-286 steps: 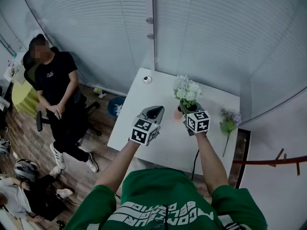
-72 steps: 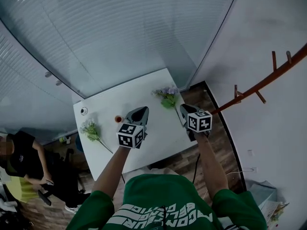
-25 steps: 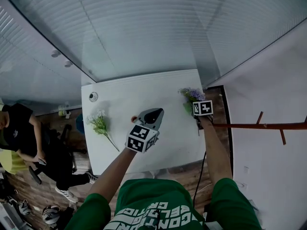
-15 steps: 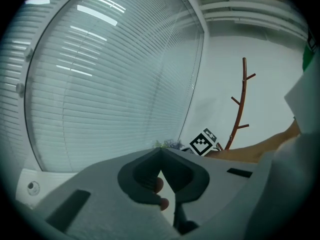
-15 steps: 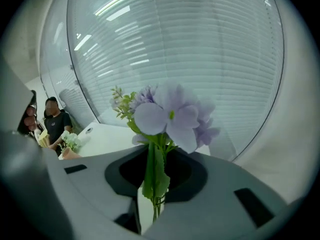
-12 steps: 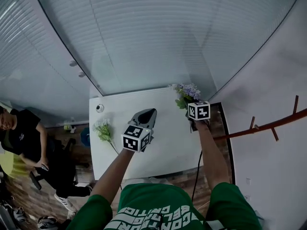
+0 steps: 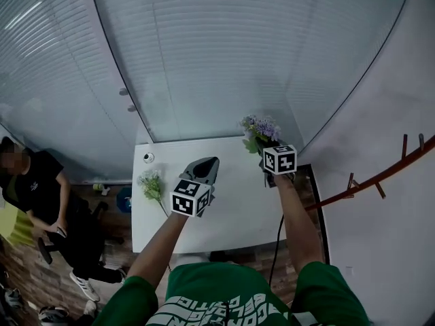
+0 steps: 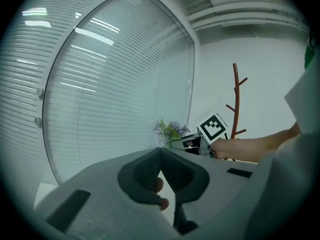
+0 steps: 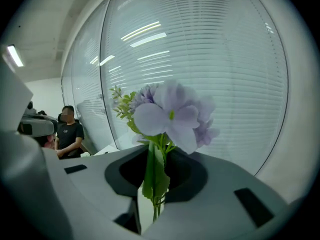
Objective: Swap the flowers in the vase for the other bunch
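My right gripper (image 7: 264,144) is shut on the stem of the purple flower bunch (image 7: 260,127) and holds it upright in the air over the table's far right corner. In the right gripper view the green stem runs between the jaws and the purple blooms (image 9: 170,116) stand above them. The white flower bunch (image 7: 152,181) lies on the white table (image 7: 234,206) near its left edge. My left gripper (image 7: 212,161) hovers over the table's middle, jaw tips together. A small reddish shape (image 8: 157,186) shows inside its jaw hollow. In the head view the vase is hidden.
A small round white object (image 7: 148,157) sits at the table's far left corner. A seated person (image 7: 37,192) is on the left beyond the table. A glass wall with blinds (image 7: 204,60) runs behind, and a red-brown coat rack (image 7: 380,180) stands at the right.
My right gripper has risen from the table's right edge with the purple bunch, which now stands upright. My left gripper has also risen a little.
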A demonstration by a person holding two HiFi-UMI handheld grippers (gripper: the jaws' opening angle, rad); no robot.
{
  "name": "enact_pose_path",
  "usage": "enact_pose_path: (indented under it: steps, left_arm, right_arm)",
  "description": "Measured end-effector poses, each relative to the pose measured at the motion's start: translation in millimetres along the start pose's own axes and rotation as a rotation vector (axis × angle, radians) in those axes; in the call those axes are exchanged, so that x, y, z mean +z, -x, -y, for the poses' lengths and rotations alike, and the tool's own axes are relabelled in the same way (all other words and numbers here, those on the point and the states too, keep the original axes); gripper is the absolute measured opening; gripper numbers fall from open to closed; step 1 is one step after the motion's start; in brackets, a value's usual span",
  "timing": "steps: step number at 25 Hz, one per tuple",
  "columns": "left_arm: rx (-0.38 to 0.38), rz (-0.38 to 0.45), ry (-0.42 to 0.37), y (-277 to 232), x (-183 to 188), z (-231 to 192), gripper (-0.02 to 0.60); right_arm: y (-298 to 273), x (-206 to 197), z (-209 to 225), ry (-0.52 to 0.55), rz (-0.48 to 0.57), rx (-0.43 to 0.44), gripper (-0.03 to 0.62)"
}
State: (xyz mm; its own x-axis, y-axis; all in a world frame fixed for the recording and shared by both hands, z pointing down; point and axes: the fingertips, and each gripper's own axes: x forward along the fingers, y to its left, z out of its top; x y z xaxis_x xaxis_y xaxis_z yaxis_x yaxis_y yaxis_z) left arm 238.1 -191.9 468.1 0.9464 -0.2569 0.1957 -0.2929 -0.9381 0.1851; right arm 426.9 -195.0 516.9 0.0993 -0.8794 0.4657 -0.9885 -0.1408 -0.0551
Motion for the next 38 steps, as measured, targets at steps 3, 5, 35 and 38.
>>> enact_pose_path:
  steps: [3, 5, 35, 38]
  left_arm:
    - [0.043, 0.011, 0.001, 26, 2, -12, 0.005]
    - [0.084, 0.015, 0.007, 45, -3, -28, 0.005]
    - [0.334, 0.0, 0.092, 170, -48, -151, 0.005]
    - [0.343, -0.006, 0.095, 169, -52, -162, 0.005]
  right_arm:
    - [3, 6, -30, 0.011, 0.014, 0.04, 0.072]
    - [-3, 7, -56, 0.02, 0.021, 0.081, 0.072]
    - [-90, 42, -246, 0.083, 0.09, 0.34, 0.072]
    - [-104, 43, -249, 0.079, 0.093, 0.348, 0.072]
